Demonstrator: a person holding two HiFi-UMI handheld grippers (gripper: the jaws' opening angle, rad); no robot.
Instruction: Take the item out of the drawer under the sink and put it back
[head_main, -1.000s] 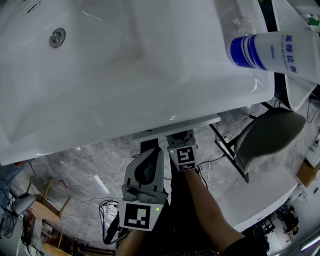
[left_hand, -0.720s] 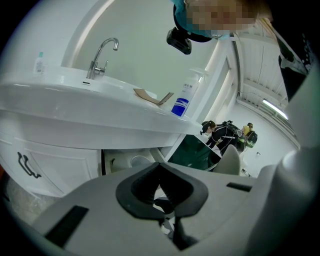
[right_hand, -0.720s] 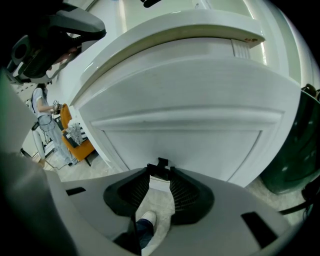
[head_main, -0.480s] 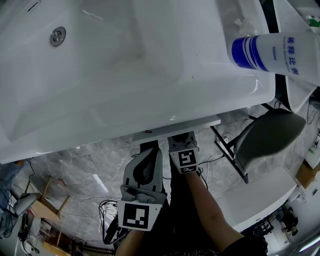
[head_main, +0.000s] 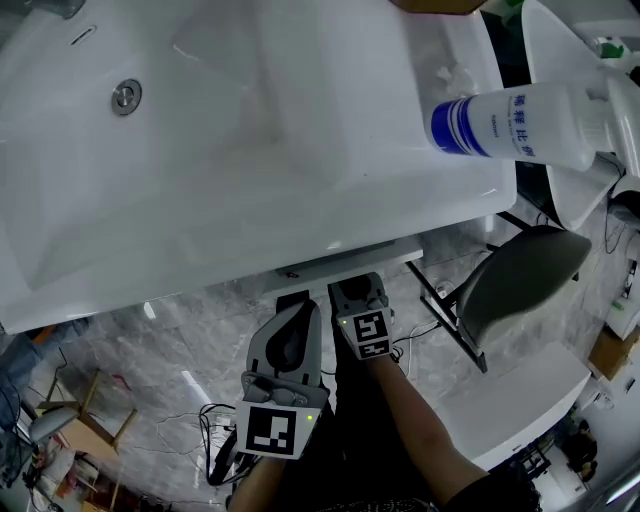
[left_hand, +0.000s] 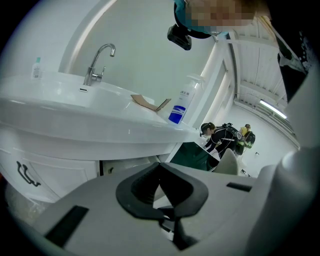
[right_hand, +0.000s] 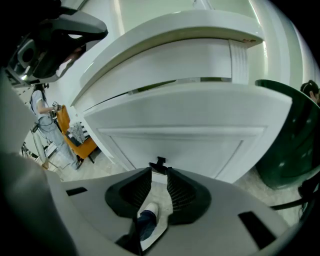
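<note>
The left gripper (left_hand: 160, 169) hangs back on the near left, tilted gently downward below the sink (head_main: 250, 130). Its jaws are together on nothing, and it looks parked to leave the other hand room. Just right of it and farther in, the right gripper (right_hand: 159, 172) points more steeply down at the white drawer front (right_hand: 190, 145), so the small black handle (right_hand: 159, 162) stands at its tips. Its jaws are narrowly apart and have just been closing; the pads do not seem to press the handle yet (a pull looks next). The item is not visible, presumably inside the drawer, which looks shut.
</note>
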